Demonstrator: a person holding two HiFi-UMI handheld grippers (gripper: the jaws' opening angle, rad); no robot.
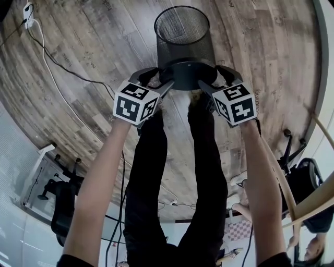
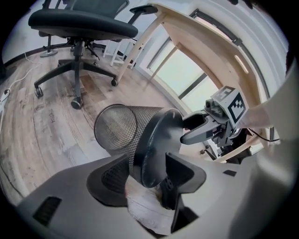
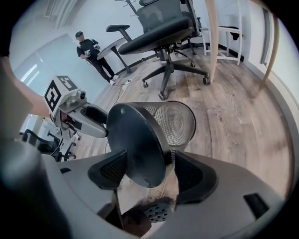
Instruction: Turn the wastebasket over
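- Well left of the black wire-mesh wastebasket with a solid round base (image 1: 183, 44), a white plug block (image 1: 28, 13) and its thin white cable (image 1: 49, 62) lie on the floor.
- In the right gripper view, a person in dark clothes (image 3: 91, 49) stands far off, to the left of the wastebasket.
- A black swivel office chair on castors (image 2: 81, 23) stands beyond the wastebasket's open mouth.
- A pale wooden table (image 2: 187, 28) stands just right of the chair.
- On the near side of the wastebasket's base are the wearer's own legs in black trousers (image 1: 172, 172).
- The wastebasket is tipped on its side, with the base toward the wearer and the mouth pointing away. Whether it clears the floor is unclear.
- The left gripper (image 1: 163, 77) has its jaws spread wide over the left edge of the base. One pad is on the mesh wall and the other is against the base, clamping it.
- The right gripper (image 1: 209, 76) grips the right edge of the base the same way, jaws equally wide.
- The grey-brown wood-plank floor (image 1: 104, 41) lies under everything.
- White walls and a bright window (image 2: 180, 70) close the room beyond the table.
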